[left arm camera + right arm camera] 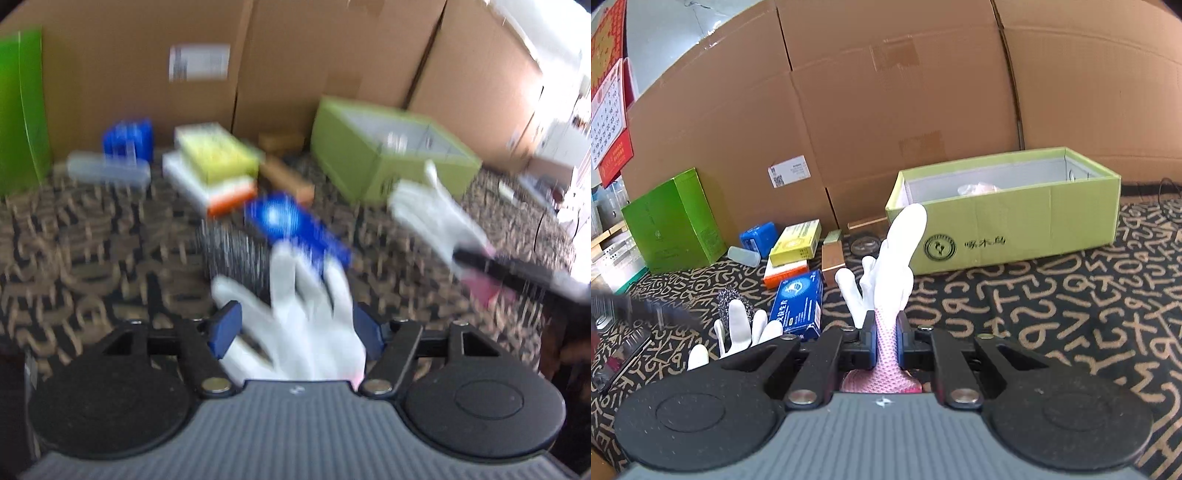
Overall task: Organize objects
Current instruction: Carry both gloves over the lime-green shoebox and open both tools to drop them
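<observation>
My right gripper (pixel 886 332) is shut on the pink cuff of a white glove (pixel 903 243), whose fingers stick up in front of the open green box (pixel 1015 229). In the blurred left wrist view that held glove (pixel 432 210) hangs at the right, by the green box (pixel 369 173). My left gripper (pixel 297 328) is open, its blue pads (pixel 225 328) standing at either side of a second white glove (pixel 306 317) that lies flat on the patterned cloth. This second glove (pixel 738 328) lies left of the right gripper.
A blue box (pixel 799 302), a steel scourer (pixel 731 299), stacked yellow and orange boxes (pixel 794 243), a small blue pack (pixel 759 236) and a tall green carton (pixel 676 221) stand at the left. Cardboard walls (pixel 886 129) close off the back. The patterned cloth (pixel 1052 314) spreads right.
</observation>
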`<act>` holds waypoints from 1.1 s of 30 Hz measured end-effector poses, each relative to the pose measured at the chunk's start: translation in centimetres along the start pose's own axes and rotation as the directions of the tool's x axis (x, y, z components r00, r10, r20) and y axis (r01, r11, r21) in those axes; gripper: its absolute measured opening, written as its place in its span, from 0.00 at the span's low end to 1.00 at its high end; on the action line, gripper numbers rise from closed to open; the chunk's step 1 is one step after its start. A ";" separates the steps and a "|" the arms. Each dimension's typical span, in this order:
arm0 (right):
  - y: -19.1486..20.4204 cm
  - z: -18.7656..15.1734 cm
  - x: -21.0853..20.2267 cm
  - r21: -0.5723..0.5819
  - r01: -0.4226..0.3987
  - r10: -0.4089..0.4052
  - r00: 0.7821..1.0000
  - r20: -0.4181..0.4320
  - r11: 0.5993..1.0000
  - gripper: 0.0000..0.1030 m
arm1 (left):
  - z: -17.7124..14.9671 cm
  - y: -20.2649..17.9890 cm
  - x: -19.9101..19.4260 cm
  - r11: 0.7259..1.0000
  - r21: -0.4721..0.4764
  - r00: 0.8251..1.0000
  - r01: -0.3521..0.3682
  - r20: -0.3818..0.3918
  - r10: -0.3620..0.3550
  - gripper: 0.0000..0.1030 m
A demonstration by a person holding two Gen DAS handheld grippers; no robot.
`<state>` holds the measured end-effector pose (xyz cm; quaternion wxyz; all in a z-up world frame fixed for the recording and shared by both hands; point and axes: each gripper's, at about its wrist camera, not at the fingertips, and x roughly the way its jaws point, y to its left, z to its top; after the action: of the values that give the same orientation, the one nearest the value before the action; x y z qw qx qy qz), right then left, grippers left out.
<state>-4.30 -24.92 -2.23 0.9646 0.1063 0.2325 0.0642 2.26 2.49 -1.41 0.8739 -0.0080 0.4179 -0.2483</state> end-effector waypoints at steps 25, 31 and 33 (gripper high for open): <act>1.1 0.1 -0.4 -0.002 -0.026 0.026 0.999 0.025 1.000 0.12 | 8.8 -4.3 -8.4 0.985 0.154 0.931 0.084 0.340 -0.132 0.05; -0.3 2.9 -1.4 -0.032 0.034 -0.030 0.994 0.107 0.999 0.12 | 13.2 -7.7 -4.7 0.970 0.182 0.933 0.162 0.292 -0.210 0.05; -0.8 4.3 -1.5 -0.068 0.072 -0.062 0.988 0.140 0.995 0.12 | 14.8 -9.1 -2.9 0.967 0.187 0.933 0.172 0.285 -0.221 0.05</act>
<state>-3.58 -26.72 1.97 0.9833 0.0674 0.1660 0.0328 7.70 -7.11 12.38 0.8961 -0.0184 0.2546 -0.3630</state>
